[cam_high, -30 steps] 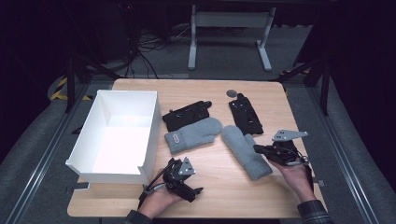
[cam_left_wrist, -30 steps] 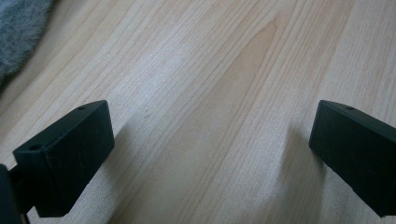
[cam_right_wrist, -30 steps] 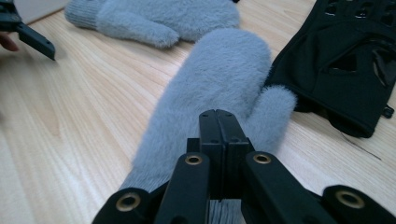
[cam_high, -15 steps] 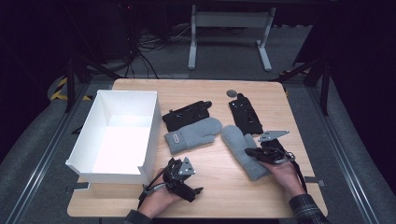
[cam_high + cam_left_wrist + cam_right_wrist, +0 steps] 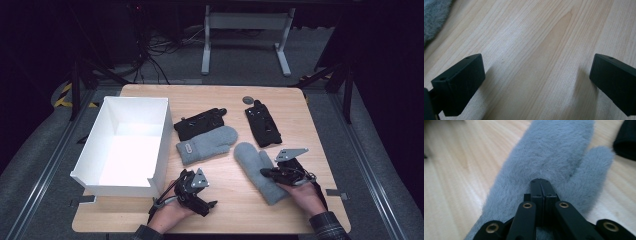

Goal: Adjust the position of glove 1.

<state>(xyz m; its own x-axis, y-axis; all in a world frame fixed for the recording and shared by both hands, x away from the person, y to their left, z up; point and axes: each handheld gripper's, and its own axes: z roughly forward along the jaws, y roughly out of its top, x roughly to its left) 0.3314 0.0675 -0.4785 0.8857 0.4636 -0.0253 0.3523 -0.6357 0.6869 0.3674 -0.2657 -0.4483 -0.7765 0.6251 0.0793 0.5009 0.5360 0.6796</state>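
Observation:
A grey fuzzy mitten [image 5: 252, 167] lies flat on the wooden table, thumb toward the right. My right gripper [image 5: 265, 172] comes in from its right, low over its middle. In the right gripper view the jaws [image 5: 540, 182] are shut flush together, their tips at the mitten's fur [image 5: 554, 152]; no fabric shows between them. A second grey mitten [image 5: 205, 145] lies to the left, beside the box. My left gripper [image 5: 197, 192] rests near the front edge. Its jaws [image 5: 536, 72] stand wide open over bare wood, with a scrap of grey mitten [image 5: 434, 15] at the view's corner.
A white open box [image 5: 162, 145] stands on the left of the table [image 5: 225, 220]. Two black gloves [image 5: 200, 124] [image 5: 263, 125] lie behind the mittens, and a small grey disc [image 5: 248, 100] sits near the far edge. Dark floor and metal frames surround the table.
My right gripper has moved left and down, from beside the mitten's thumb to over its middle. The left gripper has stayed put.

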